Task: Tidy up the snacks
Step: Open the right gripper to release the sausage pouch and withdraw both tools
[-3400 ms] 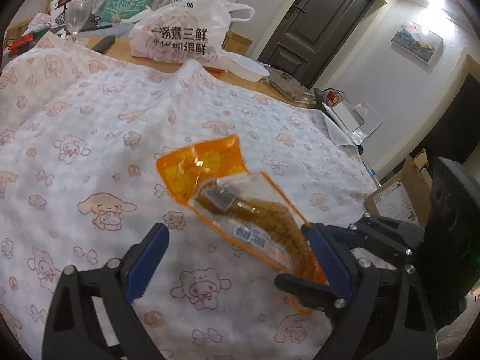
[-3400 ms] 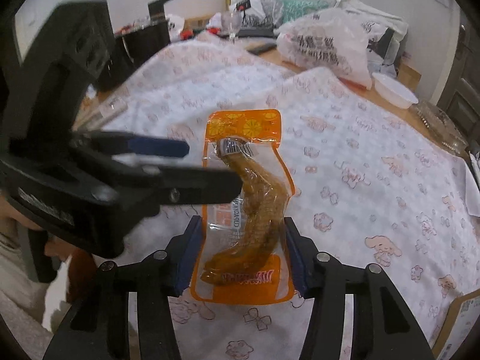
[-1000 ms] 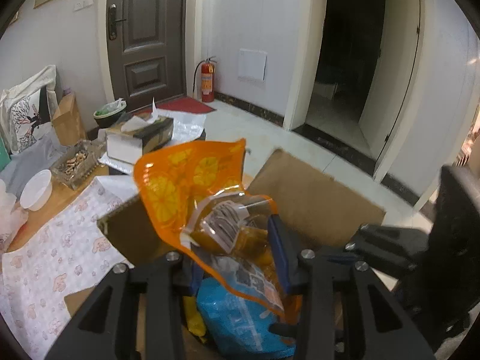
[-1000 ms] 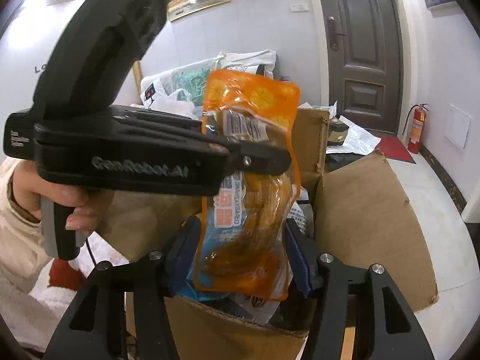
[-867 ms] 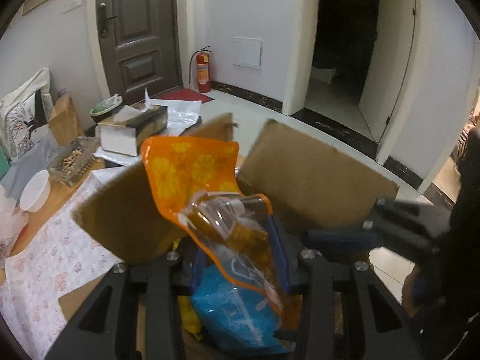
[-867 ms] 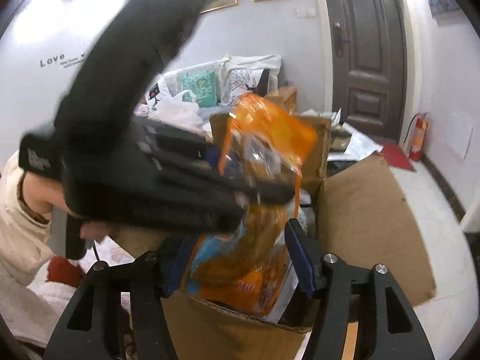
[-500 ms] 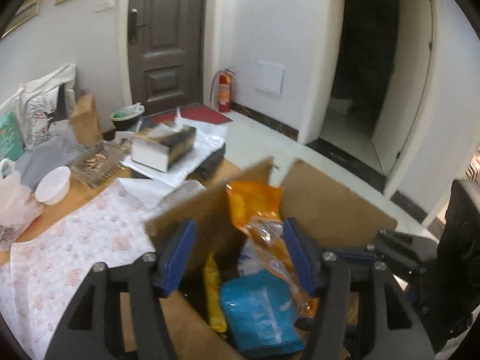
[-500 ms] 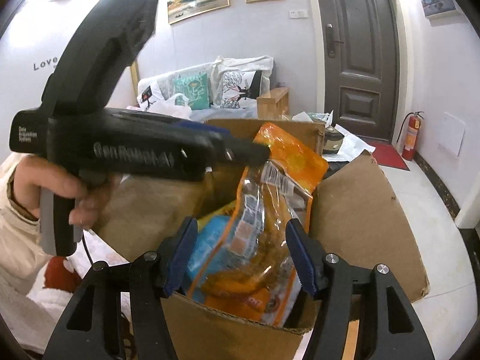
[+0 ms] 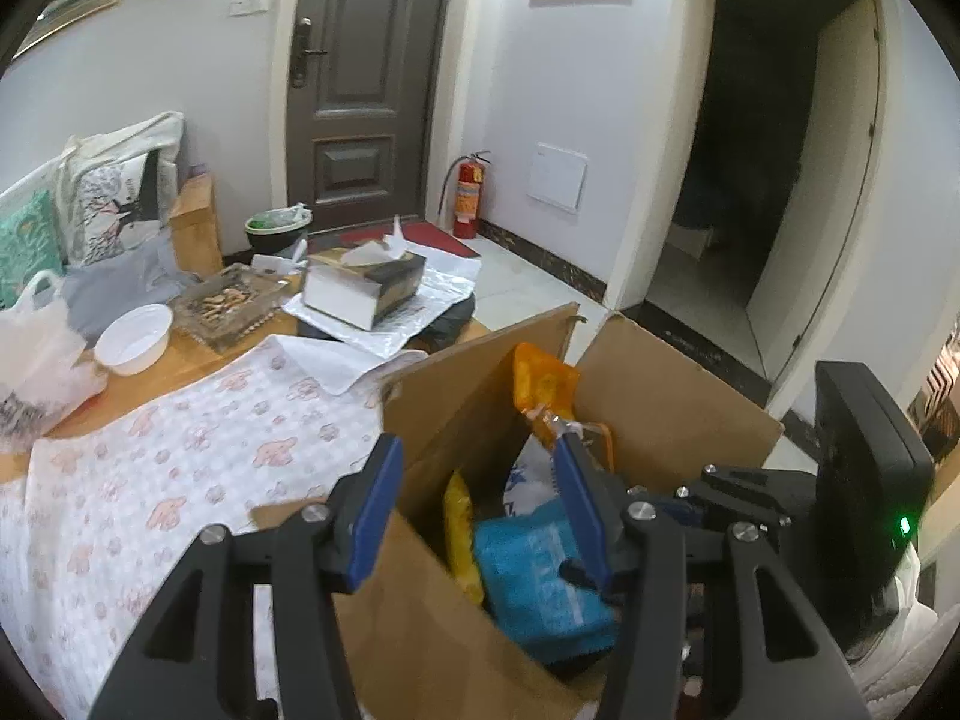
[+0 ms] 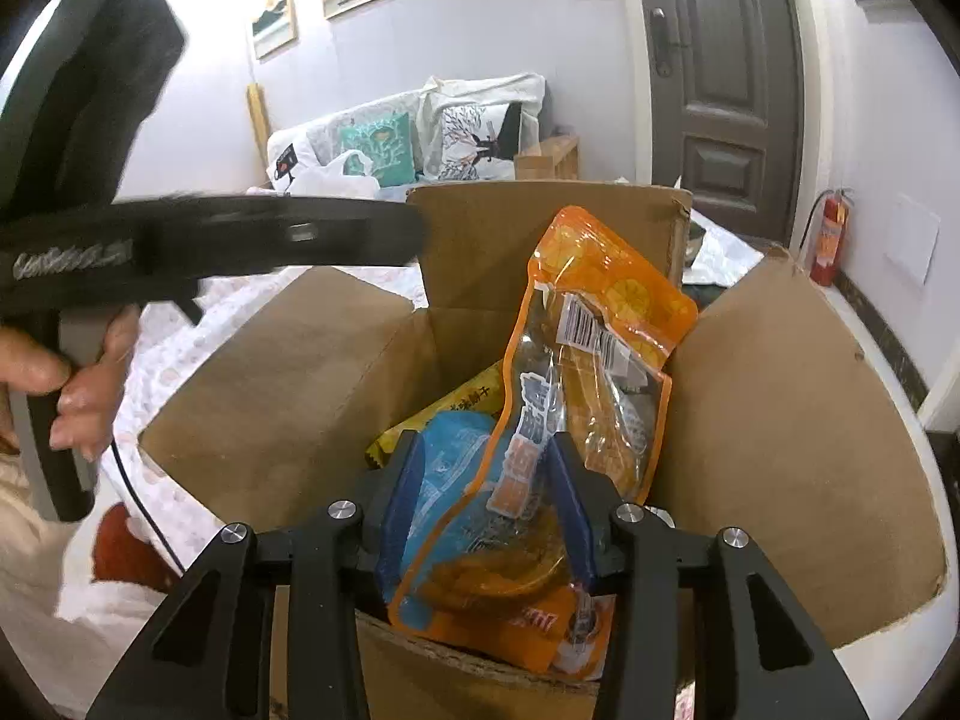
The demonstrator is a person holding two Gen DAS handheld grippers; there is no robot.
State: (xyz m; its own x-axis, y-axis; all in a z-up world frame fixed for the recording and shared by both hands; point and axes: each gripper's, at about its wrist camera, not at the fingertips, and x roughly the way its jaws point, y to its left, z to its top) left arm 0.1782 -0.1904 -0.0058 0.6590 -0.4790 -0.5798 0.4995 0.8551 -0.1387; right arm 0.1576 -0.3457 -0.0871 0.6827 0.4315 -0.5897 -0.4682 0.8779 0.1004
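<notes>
no legible txt, all blurred

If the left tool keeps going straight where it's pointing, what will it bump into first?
Probably the blue crinkly snack bag inside the open brown cardboard box; it lies straight ahead of the left tool, though depth is hard to judge.

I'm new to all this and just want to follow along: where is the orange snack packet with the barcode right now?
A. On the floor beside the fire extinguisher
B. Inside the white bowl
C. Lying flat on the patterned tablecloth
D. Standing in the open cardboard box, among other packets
D: the orange snack packet stands upright in the open cardboard box, leaning against a blue packet, with the right gripper at its lower end.
</notes>
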